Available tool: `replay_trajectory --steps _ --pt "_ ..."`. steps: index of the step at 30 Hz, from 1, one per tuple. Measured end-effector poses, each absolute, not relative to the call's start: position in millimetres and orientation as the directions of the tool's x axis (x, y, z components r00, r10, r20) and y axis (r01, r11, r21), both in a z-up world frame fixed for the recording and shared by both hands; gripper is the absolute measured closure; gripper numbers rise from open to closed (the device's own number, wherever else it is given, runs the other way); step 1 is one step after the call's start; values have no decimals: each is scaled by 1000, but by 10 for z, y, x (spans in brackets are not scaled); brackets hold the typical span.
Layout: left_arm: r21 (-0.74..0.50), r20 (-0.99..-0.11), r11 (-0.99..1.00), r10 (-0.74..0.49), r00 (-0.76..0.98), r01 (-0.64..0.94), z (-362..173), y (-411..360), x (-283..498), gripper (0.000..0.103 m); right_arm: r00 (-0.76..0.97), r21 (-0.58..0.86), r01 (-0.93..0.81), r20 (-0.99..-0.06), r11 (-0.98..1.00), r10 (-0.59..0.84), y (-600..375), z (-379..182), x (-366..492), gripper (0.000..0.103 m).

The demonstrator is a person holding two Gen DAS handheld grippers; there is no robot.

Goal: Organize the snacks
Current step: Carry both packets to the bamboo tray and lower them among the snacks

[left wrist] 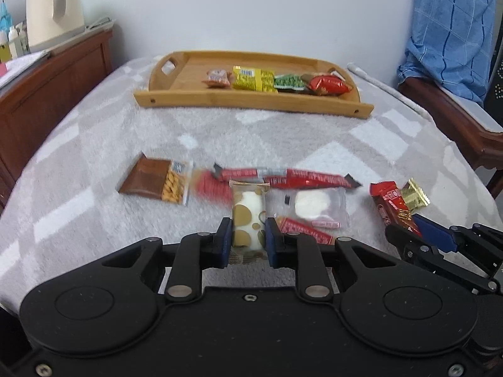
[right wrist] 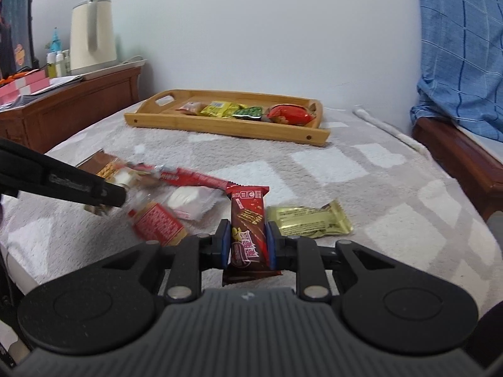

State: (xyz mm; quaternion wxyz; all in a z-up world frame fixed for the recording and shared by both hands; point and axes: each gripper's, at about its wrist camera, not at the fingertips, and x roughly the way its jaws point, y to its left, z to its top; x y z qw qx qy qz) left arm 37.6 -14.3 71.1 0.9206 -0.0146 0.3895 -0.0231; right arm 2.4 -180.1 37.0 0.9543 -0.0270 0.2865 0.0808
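My left gripper (left wrist: 248, 235) is shut on a clear pack with gold dots and a white cake (left wrist: 247, 212), held just above the bed. My right gripper (right wrist: 246, 242) is shut on a dark red chocolate bar (right wrist: 248, 220); it also shows in the left wrist view (left wrist: 391, 205). A wooden tray (left wrist: 176, 99) at the far end holds several snack packs in a row, the yellow one (left wrist: 253, 78) among them. Loose snacks lie on the bed: a brown biscuit pack (left wrist: 157, 180), long red sticks (left wrist: 301, 177), a white cake pack (left wrist: 311, 204) and a gold pack (right wrist: 309, 221).
The bed has a grey and white checked blanket (left wrist: 94, 144). A wooden cabinet (left wrist: 47, 94) with a cream kettle (left wrist: 53, 3) stands on the left. A wooden chair with blue cloth (left wrist: 452, 31) stands on the right.
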Motion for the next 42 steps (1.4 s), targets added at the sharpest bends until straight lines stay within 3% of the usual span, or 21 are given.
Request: replay_trajectory --steps 13,26,42 --pt "-60 -678 998 -62 732 29 1103 97 723 83 840 69 -71 -535 995 97 -1981 761 356 76" --pt "-95 -651 995 -80 755 24 1494 495 1697 83 830 184 -10 -546 983 110 -2151 1118 1257 76" --pt "-145 -676 988 -138 724 53 1204 834 2908 83 747 233 -26 -642 972 174 -1875 1089 2584 76"
